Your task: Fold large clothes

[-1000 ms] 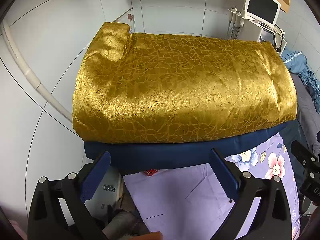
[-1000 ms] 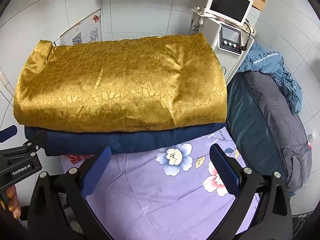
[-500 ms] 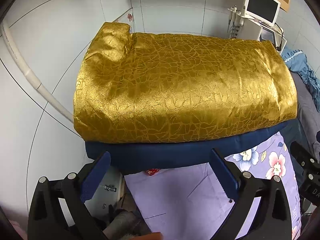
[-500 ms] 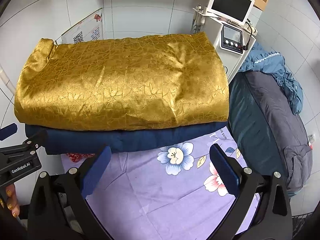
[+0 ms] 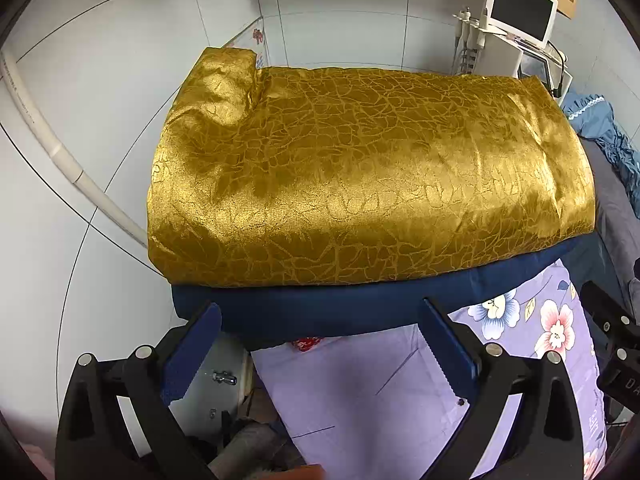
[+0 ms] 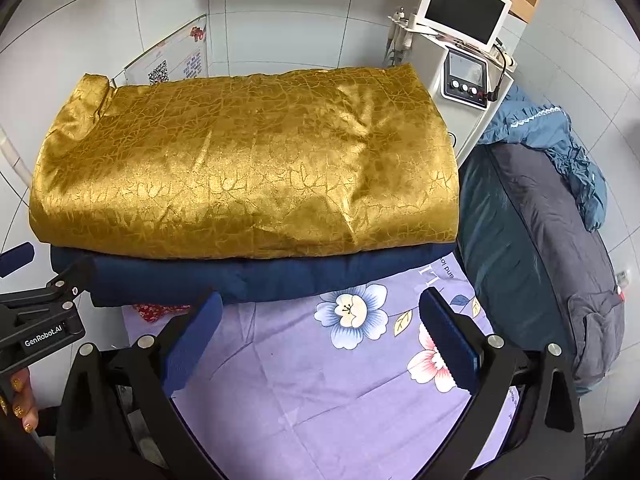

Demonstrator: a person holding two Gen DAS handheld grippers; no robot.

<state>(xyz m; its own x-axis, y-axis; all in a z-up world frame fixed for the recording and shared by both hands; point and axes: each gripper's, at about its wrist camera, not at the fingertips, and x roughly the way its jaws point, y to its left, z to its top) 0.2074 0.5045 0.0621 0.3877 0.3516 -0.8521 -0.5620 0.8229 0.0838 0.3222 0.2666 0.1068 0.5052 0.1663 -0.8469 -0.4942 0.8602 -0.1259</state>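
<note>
Floral sheet (image 6: 304, 380), both jaws wide, empty

Right gripper (image 6: 320, 338) spread wide over purple floral sheet (image 6: 320, 384), gripping nothing. Folded gold quilt (image 6: 248, 164) stacked squarely on folded navy layer (image 6: 256, 276), just beyond the fingertips. Left gripper (image 6: 36, 304) at left edge; jaw state indeterminate.

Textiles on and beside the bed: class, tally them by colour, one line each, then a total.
Gold folded quilt: 1
Navy folded layer beneath it: 1
Lilac floral sheet: 1
Teal and grey bedding at the right: 1
Light blue ruffled cloth: 1
Total: 5
</note>
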